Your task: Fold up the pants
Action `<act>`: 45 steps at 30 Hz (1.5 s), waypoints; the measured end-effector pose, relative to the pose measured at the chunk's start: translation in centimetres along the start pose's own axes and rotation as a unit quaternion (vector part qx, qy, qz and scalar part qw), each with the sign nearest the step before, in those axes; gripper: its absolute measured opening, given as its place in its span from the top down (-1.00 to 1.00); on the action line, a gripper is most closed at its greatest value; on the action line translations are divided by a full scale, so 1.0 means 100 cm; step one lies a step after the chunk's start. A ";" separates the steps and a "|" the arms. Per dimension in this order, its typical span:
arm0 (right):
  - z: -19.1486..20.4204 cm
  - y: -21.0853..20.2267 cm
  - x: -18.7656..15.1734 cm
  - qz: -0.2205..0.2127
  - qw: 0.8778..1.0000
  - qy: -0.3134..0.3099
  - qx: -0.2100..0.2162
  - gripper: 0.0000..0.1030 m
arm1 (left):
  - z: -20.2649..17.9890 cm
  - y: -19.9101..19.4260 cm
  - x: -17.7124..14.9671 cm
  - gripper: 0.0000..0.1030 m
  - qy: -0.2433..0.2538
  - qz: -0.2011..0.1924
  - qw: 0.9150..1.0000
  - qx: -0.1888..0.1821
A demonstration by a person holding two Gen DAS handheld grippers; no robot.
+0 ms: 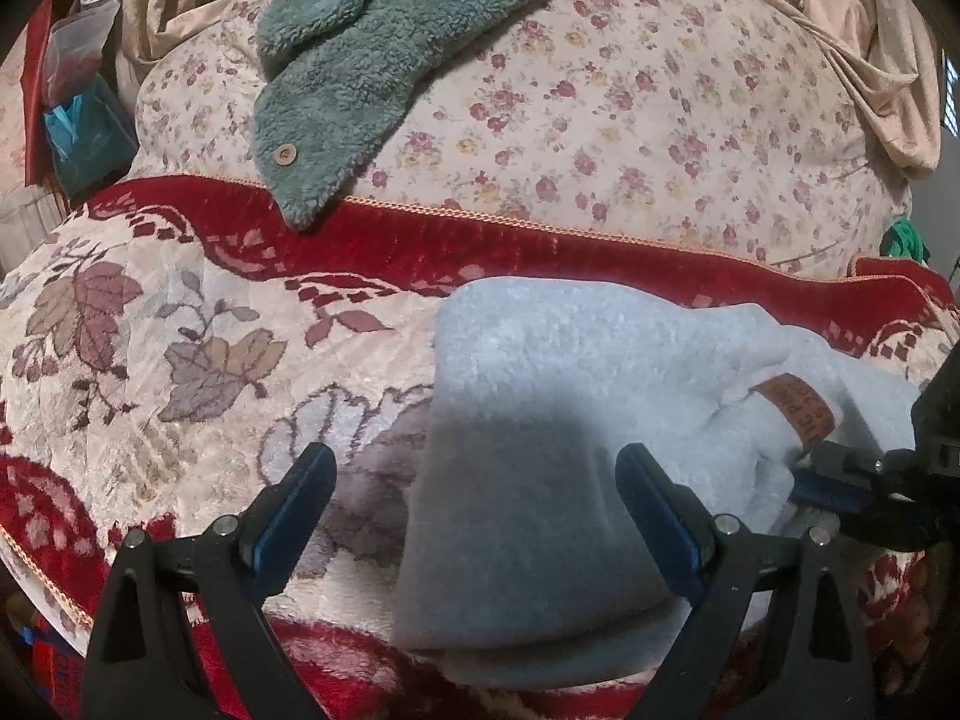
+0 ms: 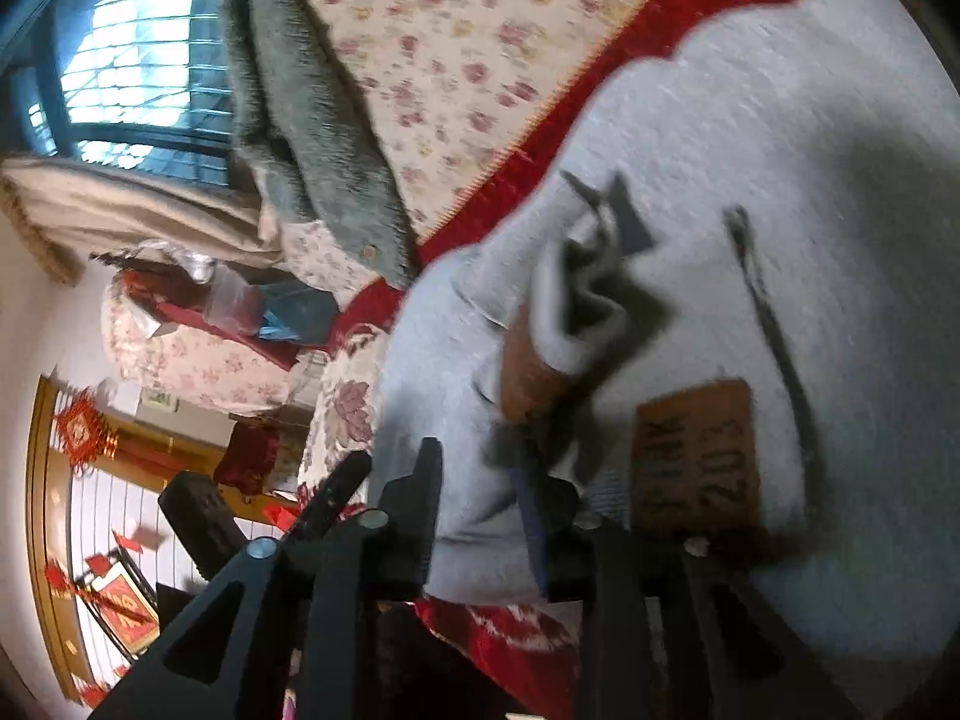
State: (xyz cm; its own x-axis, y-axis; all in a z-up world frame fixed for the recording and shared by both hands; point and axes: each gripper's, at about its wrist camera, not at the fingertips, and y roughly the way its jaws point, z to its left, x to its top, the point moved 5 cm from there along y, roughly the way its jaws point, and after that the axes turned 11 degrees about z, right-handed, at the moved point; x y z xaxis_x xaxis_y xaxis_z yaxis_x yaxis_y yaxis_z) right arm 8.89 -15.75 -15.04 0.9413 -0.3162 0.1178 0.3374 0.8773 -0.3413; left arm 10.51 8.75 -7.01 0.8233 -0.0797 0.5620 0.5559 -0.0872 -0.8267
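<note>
Already doubled over, the pale blue pants (image 1: 570, 420) are lying on a red-bordered floral blanket (image 1: 180, 330). Their brown patch (image 2: 696, 456) is showing upside-down lettering, with "2012" readable and the rest too blurred; a smaller brown tab (image 1: 795, 408) carries print I cannot make out. The left gripper (image 1: 474, 504) is hovering with its jaws spread wide over the folded edge. The right gripper (image 2: 480, 516) is clenching a fold of the pants. Behind, a green fleece garment (image 1: 360, 72) is draping over a rose-print quilt (image 1: 630, 120).
</note>
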 end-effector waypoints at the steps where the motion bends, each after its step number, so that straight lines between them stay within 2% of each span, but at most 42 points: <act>1: 0.000 -0.001 0.000 -0.003 1.000 0.006 0.008 0.17 | 0.002 0.000 0.000 -0.82 -0.004 0.001 1.000 -0.002; 3: 0.003 -0.002 0.002 -0.008 1.000 0.008 0.018 -0.12 | 0.006 0.002 0.000 -0.82 -0.012 0.004 1.000 -0.004; 5: 0.006 0.003 0.005 -0.009 1.000 0.002 -0.001 -0.26 | 0.009 0.004 0.000 -0.82 -0.018 0.007 1.000 -0.007; 7: 0.006 0.005 0.007 -0.010 1.000 0.007 -0.018 -0.28 | 0.009 0.006 0.000 -0.82 -0.021 0.012 1.000 -0.010; 9: 0.008 0.005 0.009 -0.011 1.000 0.011 -0.011 -0.38 | 0.009 0.004 -0.001 -0.82 -0.021 0.009 1.000 -0.012; 12: 0.003 0.007 0.017 -0.022 0.999 0.030 -0.011 -0.41 | 0.006 0.007 0.000 -0.82 -0.018 0.013 1.000 -0.011; 16: 0.007 0.017 0.028 -0.014 0.999 0.008 -0.028 -0.43 | 0.001 0.004 -0.001 -0.82 -0.014 0.010 1.000 -0.015; 17: 0.012 0.020 0.030 -0.007 0.999 -0.012 -0.030 -0.41 | 0.000 0.003 -0.001 -0.82 -0.012 0.009 1.000 -0.013; 18: 0.015 0.020 0.031 -0.009 0.999 -0.027 -0.030 -0.27 | 0.000 0.002 -0.001 -0.82 -0.010 0.008 1.000 -0.010; 19: 0.016 0.017 0.031 -0.015 0.999 -0.031 -0.025 -0.03 | 0.001 0.000 -0.001 -0.82 -0.010 0.007 1.000 -0.008; 20: 0.017 0.012 0.032 -0.019 0.999 -0.033 -0.011 0.57 | 0.002 -0.002 -0.001 -0.82 -0.011 0.005 1.000 -0.008; 21: 0.019 0.005 0.032 -0.024 0.999 -0.035 0.009 0.63 | 0.004 -0.004 0.000 -0.82 -0.013 0.003 1.000 -0.008; 25: 0.040 -0.015 0.028 -0.038 0.996 -0.080 0.016 0.72 | 0.013 -0.010 0.004 -0.82 -0.022 -0.004 1.000 -0.004; 28: 0.056 -0.031 0.013 -0.029 0.993 -0.110 0.018 0.75 | 0.018 -0.016 0.007 -0.82 -0.032 -0.008 0.999 -0.008; 30: 0.060 -0.051 0.002 -0.040 0.991 -0.123 0.019 0.79 | 0.017 -0.019 0.009 -0.82 -0.032 -0.014 0.999 -0.010; 32: 0.044 -0.080 -0.001 -0.077 0.991 -0.106 0.010 0.79 | 0.014 -0.021 0.009 -0.82 -0.028 -0.019 0.999 -0.011; 35: 0.004 -0.085 0.003 -0.089 0.995 -0.048 -0.022 0.78 | 0.002 -0.013 0.010 -0.82 -0.018 -0.009 1.000 -0.013; 36: -0.001 -0.083 0.001 -0.092 0.995 -0.038 -0.013 0.69 | 0.000 -0.011 0.010 -0.82 -0.016 -0.006 1.000 -0.008; 37: -0.002 -0.079 -0.001 -0.084 0.996 -0.031 0.002 0.69 | -0.003 -0.011 0.009 -0.82 -0.017 -0.008 1.000 -0.010; 39: 0.005 -0.059 -0.005 -0.037 0.999 -0.027 0.020 0.67 | -0.005 -0.011 0.007 -0.82 -0.016 -0.008 1.000 -0.018; 42: 0.024 -0.042 -0.005 -0.017 0.998 -0.048 0.036 0.67 | -0.009 -0.008 0.011 -0.82 -0.007 -0.008 1.000 -0.012; 44: 0.034 -0.024 -0.003 -0.004 0.998 -0.052 0.020 0.65 | -0.010 -0.007 0.013 -0.82 -0.010 -0.007 1.000 -0.015; 45: 0.035 -0.013 -0.002 0.008 0.999 -0.047 -0.008 0.52 | -0.010 -0.007 0.014 -0.82 -0.013 -0.008 1.000 -0.018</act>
State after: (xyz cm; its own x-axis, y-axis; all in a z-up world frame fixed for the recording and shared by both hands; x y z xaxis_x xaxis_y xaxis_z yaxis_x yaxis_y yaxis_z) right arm 8.32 -15.59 -11.36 0.9431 -0.2665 0.1989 0.3230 0.8761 -0.3580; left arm 11.11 7.75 -5.60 0.8175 -0.0516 0.5736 0.5648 -0.1233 -0.8160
